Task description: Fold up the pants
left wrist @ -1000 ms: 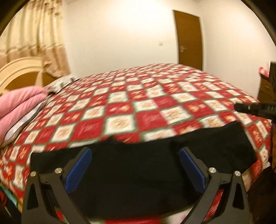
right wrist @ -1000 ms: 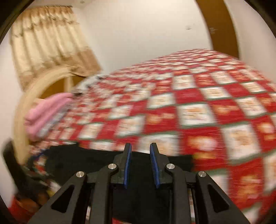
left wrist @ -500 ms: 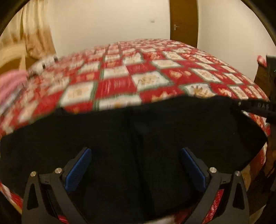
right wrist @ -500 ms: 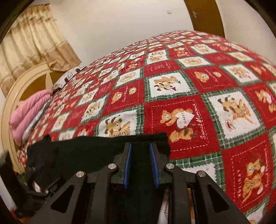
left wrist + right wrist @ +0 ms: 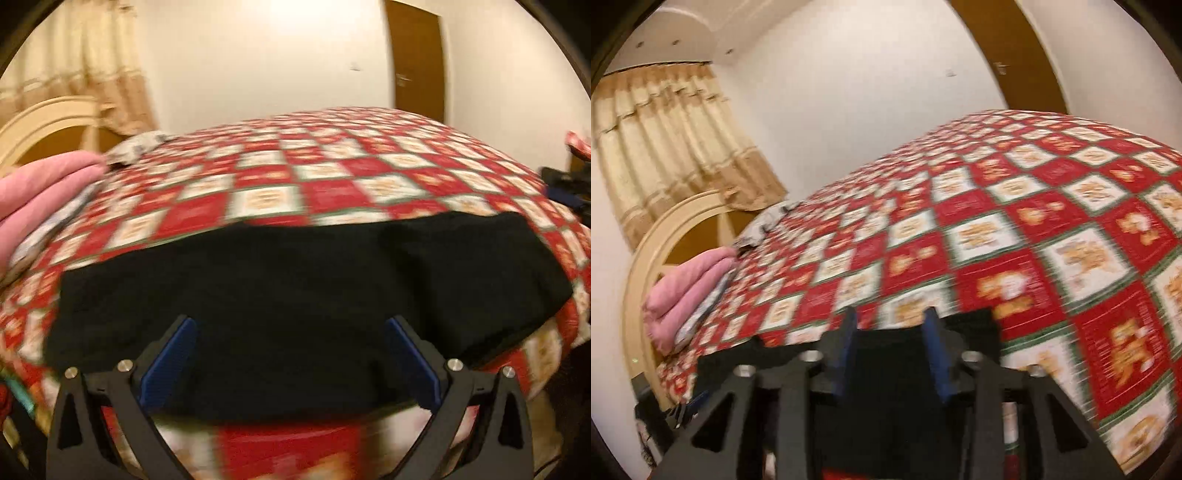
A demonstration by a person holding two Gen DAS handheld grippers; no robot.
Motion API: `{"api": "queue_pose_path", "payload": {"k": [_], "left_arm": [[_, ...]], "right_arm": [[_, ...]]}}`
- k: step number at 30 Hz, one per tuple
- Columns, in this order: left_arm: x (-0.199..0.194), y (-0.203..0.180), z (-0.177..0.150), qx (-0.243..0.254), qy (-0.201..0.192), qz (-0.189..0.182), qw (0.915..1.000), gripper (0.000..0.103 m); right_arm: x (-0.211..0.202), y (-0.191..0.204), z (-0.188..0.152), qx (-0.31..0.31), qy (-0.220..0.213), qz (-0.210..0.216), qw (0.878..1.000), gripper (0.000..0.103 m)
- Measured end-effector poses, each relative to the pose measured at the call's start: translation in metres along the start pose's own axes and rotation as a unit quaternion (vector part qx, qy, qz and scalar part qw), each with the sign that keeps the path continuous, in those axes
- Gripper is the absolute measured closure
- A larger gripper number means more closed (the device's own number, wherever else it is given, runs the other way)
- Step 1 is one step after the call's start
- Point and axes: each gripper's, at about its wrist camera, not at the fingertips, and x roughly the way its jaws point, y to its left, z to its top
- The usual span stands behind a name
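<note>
Red, white and green checked bedspread (image 5: pixel 332 177) covers the bed; both views are motion-blurred. Black fabric pants (image 5: pixel 295 295) lie as a flat wide band along its near edge, part hanging over the side. Left gripper (image 5: pixel 295 354) is spread wide above the cloth, holding nothing. Right gripper (image 5: pixel 890 339) is parted moderately over the pants' corner; contact cannot be determined. Risk: the overhanging portion may drag the pants off the edge, or a shallow pinch may catch a single layer, skewing the fold.
</note>
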Motion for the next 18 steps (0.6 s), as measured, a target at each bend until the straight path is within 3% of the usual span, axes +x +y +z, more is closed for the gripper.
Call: {"api": "queue_pose_path", "payload": {"k": [4, 9, 15, 18], "left_arm": [[-0.012, 0.063, -0.016, -0.069, 0.002, 0.055, 0.9961, 0.0], [-0.018, 0.151, -0.039, -0.189, 0.001, 0.123, 0.9743, 0.0], [-0.007, 0.217, -0.051, -0.305, -0.025, 0.102, 0.9466, 0.001], [0.01, 0.227, -0.049, -0.314, -0.032, 0.087, 0.9447, 0.003]], "right_arm": [[0.011, 0.049, -0.026, -0.039, 0.038, 0.05, 0.997, 0.044], [0.022, 0.101, -0.067, -0.087, 0.088, 0.094, 0.988, 0.044], [0.033, 0.134, -0.098, -0.13, 0.13, 0.111, 0.977, 0.044], [0.035, 0.135, -0.1, -0.127, 0.137, 0.107, 0.976, 0.044]]}}
